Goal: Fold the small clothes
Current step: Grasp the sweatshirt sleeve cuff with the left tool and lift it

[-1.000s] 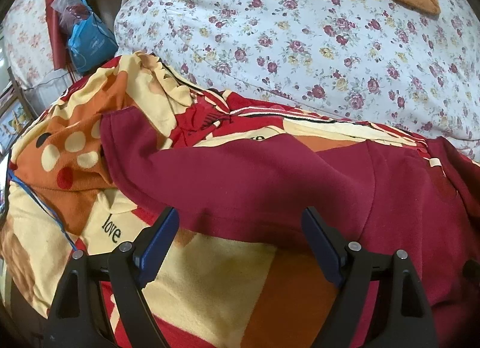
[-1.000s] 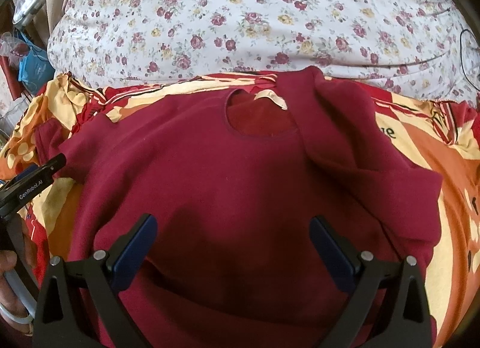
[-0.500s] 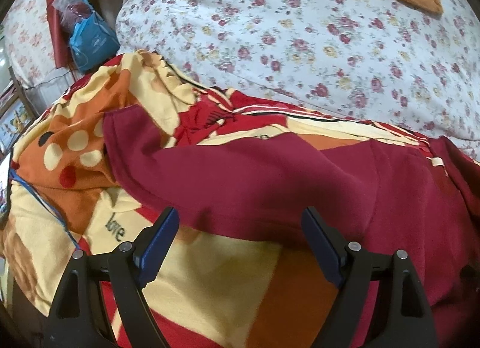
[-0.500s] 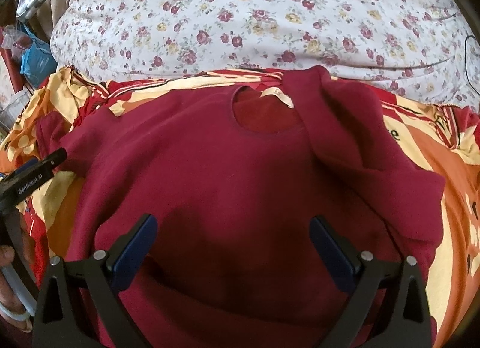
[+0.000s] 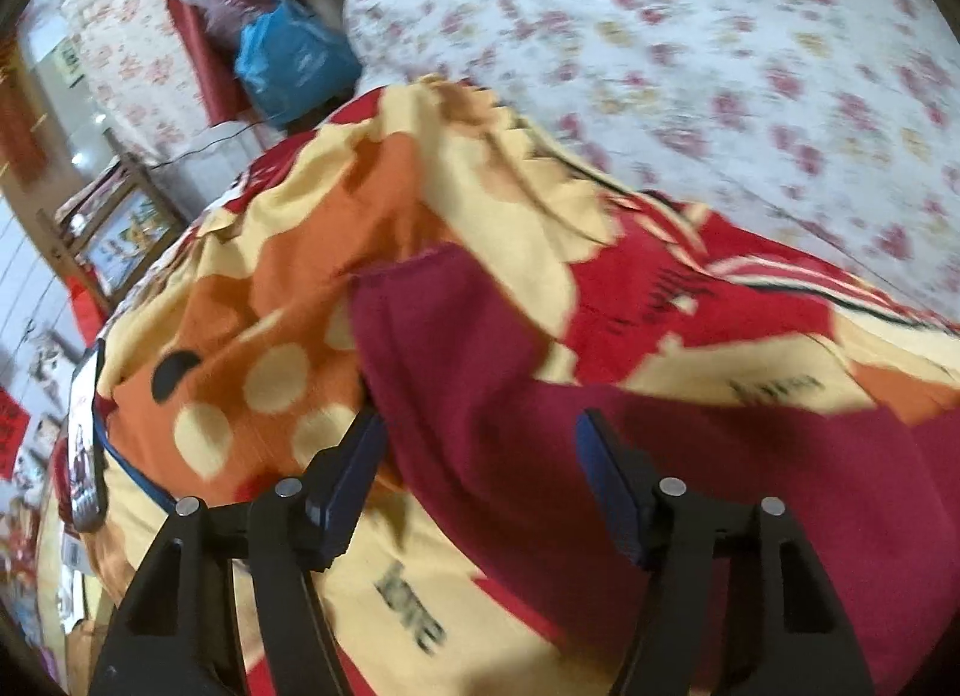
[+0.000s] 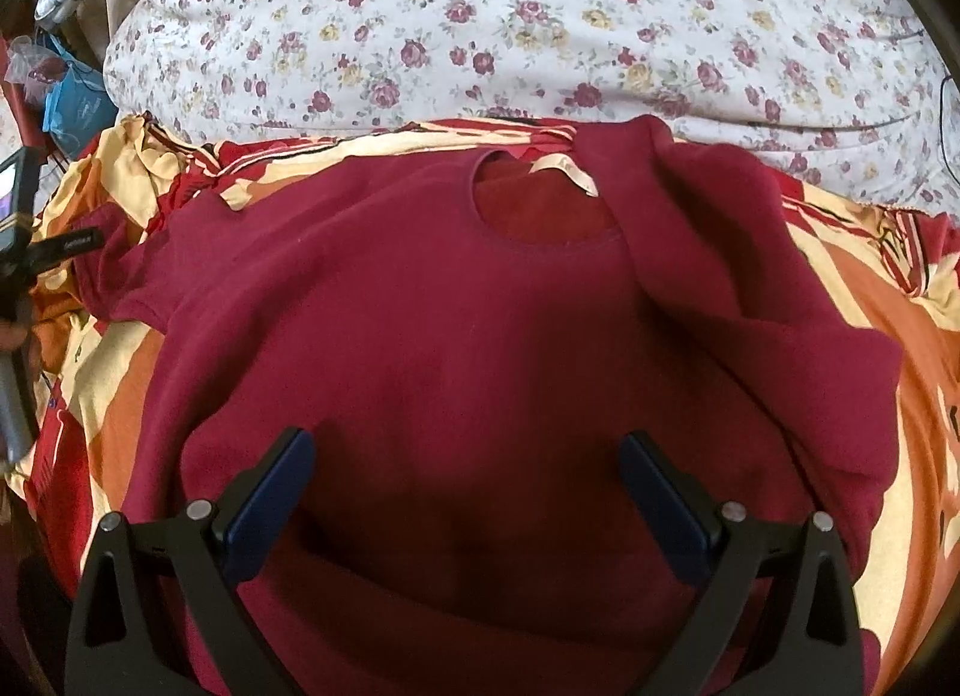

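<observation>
A dark red knit top (image 6: 480,348) lies spread across the centre of the right wrist view on a red, orange and cream printed blanket (image 6: 900,336), its right sleeve already folded inward. The right gripper (image 6: 468,504) hovers above it with jaws apart, holding nothing. The left gripper (image 5: 477,474) is closing around the top's left sleeve (image 5: 444,348), pads not yet pressing. Risk: the jaws could pinch the blanket underneath as well and drag it along.

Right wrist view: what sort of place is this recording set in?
Most likely a bedroom at home. A maroon top lies spread on a patterned blanket over a bed, with a floral quilt bunched behind and bags stacked beside it.
</observation>
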`<state>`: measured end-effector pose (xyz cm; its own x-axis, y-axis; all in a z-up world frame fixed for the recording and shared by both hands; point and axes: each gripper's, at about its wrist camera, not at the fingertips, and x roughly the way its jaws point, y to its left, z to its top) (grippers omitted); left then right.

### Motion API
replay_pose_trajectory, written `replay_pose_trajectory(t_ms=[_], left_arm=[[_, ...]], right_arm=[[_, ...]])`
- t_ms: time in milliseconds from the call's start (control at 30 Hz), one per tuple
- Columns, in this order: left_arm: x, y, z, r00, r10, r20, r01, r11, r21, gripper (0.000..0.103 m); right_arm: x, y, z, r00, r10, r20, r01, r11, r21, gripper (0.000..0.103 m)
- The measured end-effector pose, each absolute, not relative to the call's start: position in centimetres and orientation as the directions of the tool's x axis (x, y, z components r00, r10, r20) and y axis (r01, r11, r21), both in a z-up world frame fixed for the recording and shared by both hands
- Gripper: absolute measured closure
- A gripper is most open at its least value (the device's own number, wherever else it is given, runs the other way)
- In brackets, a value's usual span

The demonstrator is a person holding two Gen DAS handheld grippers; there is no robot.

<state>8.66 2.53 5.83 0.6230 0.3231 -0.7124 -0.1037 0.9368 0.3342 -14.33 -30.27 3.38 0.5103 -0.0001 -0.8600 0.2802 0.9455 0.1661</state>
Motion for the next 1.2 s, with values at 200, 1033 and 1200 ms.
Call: replay_pose_trajectory(t_ms=[200, 1033, 1200], left_arm=[[12.5, 4.7, 4.8, 0.572, 0.372, -0.731, -0.165, 0.925, 0.341, 0.045], [13.1, 3.7, 4.9, 0.578, 0.481, -0.659, -0.208, 0.868, 0.451, 0.086], [13.9, 5.4, 4.0, 0.532, 0.558, -0.636, -0.279, 0.825, 0.491, 0.077]], right_arm=[[-14.1, -30.4, 3.2, 0.504, 0.001, -0.864, 0.285, 0.944, 0.167, 0.000], [-14.4, -30.3, 3.1, 0.499, 0.001, -0.866, 0.288, 0.943, 0.167, 0.000], [-14.2, -30.2, 3.0, 0.496, -0.010, -0.868, 0.287, 0.945, 0.153, 0.000]])
